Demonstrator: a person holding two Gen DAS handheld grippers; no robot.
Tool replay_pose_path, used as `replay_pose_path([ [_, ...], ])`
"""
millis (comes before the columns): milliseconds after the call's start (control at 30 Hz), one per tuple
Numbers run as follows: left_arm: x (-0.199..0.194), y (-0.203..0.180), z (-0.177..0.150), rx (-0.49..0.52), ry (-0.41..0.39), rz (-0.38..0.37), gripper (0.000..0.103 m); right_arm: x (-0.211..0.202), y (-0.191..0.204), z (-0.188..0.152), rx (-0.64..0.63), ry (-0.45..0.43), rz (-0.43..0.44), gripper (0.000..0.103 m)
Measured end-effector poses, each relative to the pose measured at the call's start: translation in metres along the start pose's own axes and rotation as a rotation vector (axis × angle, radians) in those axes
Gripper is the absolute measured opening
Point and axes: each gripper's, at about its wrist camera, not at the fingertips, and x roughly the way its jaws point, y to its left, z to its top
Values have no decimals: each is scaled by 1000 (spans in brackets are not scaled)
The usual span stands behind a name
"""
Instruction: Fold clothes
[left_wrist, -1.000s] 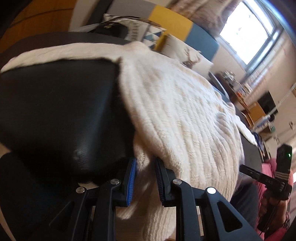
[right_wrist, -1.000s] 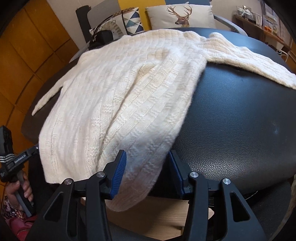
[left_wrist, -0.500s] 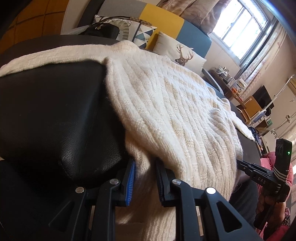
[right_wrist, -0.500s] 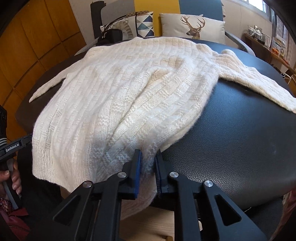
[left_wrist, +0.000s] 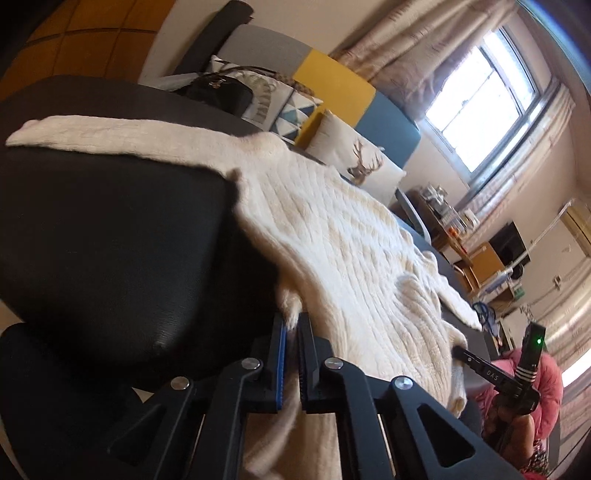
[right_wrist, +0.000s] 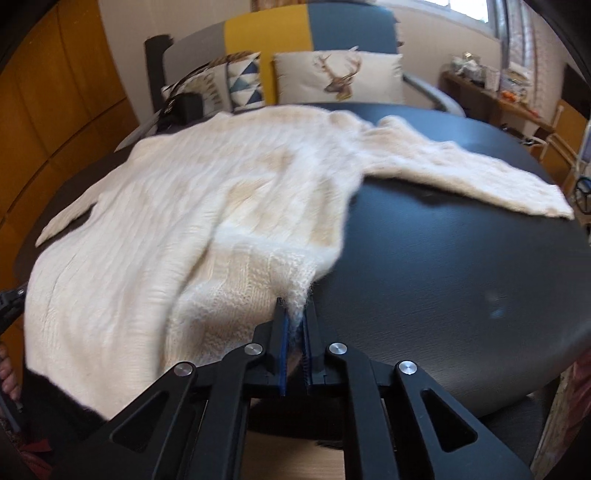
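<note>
A cream knit sweater (left_wrist: 343, 247) lies spread over a round black table (left_wrist: 110, 236), its sleeves stretched out to both sides. My left gripper (left_wrist: 291, 328) is shut on the sweater's bottom hem at the table's near edge. In the right wrist view the sweater (right_wrist: 207, 206) covers the left half of the table (right_wrist: 461, 266), and my right gripper (right_wrist: 294, 314) is shut on the other hem corner, lifted a little above the table. The right gripper also shows in the left wrist view (left_wrist: 498, 373) at lower right.
A sofa (right_wrist: 306, 29) with cushions, one with a deer print (right_wrist: 338, 75), stands behind the table. A black handbag (left_wrist: 218, 90) sits at the far edge. Shelves with clutter (left_wrist: 443, 218) stand at the right under a window.
Both grippers have closed on the sweater's hem. The right one shut first and now lifts its corner up and inward; the left one closed tight in the last half second.
</note>
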Motion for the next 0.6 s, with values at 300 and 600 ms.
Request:
replay_pose_path([
  [300,5,36,-19,-158,111,37,1,3,-41,-6,96,27,-55,6],
  [600,-12,32,-20,-137,51,-67,12,-14,-67,-9,234,-52,7,21],
])
